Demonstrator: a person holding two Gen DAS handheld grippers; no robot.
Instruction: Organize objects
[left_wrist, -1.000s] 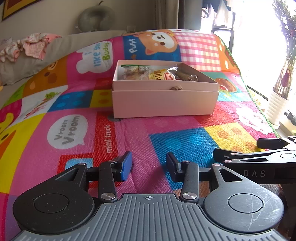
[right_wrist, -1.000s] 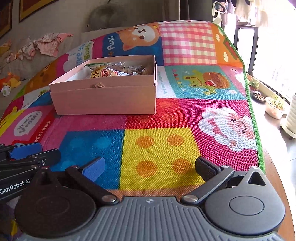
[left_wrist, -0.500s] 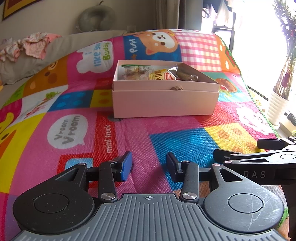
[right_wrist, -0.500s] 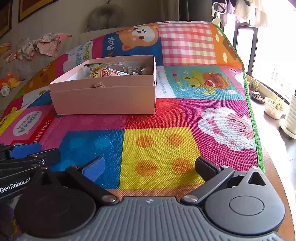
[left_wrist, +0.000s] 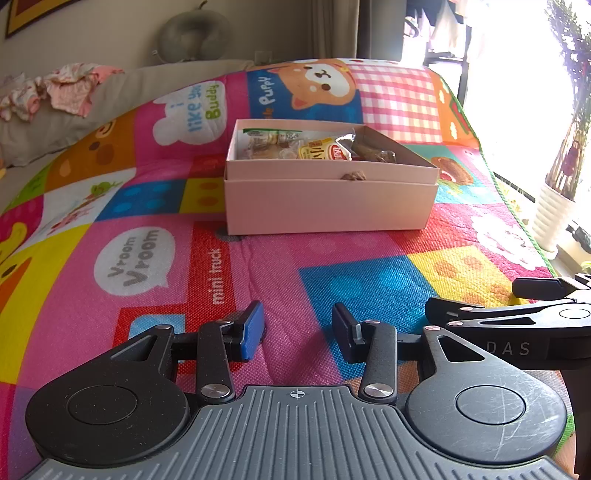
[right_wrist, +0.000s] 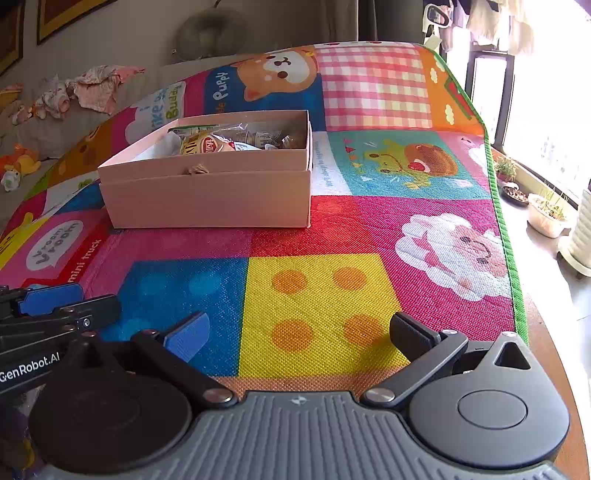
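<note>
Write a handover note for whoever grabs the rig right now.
Left gripper: open, empty, low over the play mat.
Right gripper: open wider, empty, beside it near the mat's front edge.
Pink box: lid off, standing mid-mat, snack packets inside.
Done: no loose items visible on the mat.
Left: possibly closing the box; no lid is in view.

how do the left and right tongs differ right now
The right tongs are spread much wider than the left tongs, whose pads sit closer together though still apart. The left tongs hover over a pink patch of the play mat, the right tongs over a yellow square with orange dots. Both are open, empty and aimed toward the pink box.
</note>
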